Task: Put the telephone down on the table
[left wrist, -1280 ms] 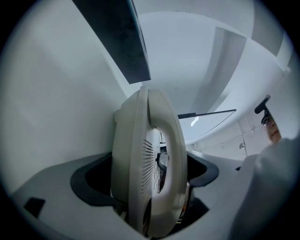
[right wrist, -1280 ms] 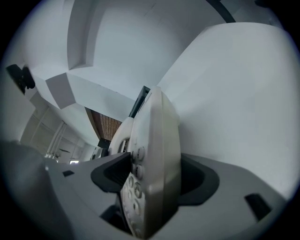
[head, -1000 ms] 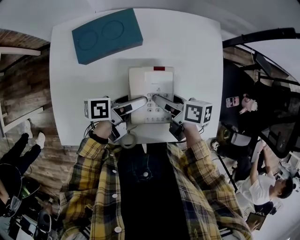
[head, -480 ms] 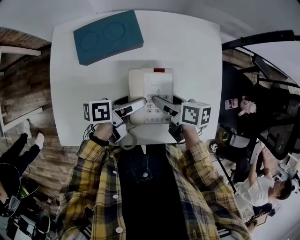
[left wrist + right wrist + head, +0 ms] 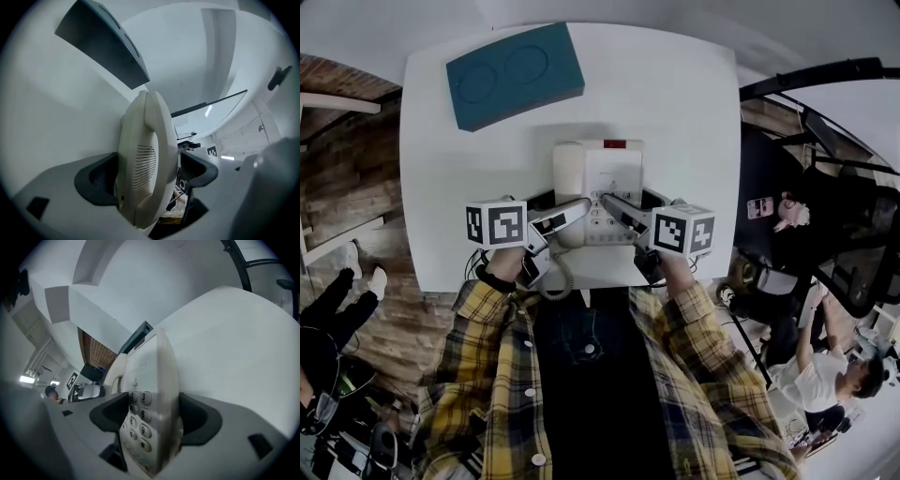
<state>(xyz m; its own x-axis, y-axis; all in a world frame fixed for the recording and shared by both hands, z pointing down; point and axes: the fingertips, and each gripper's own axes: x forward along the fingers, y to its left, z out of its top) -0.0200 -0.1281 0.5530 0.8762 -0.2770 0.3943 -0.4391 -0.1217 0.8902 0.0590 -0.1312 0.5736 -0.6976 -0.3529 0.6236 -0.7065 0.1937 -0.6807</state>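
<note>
The left tool [image 5: 149, 174] is clamped on the phone's [image 5: 614, 169] handset [image 5: 143, 154] side, and the right tool [image 5: 152, 416] is clamped on its keypad [image 5: 140, 420] side. The phone sits between them, over the white worktop [image 5: 684, 103]. A teal block [image 5: 514, 70] lies beyond the left tool.

One table [image 5: 680, 103], one telephone [image 5: 615, 172], one teal block [image 5: 514, 73], two grippers: left gripper [image 5: 585, 202], right gripper [image 5: 606, 199].
</note>
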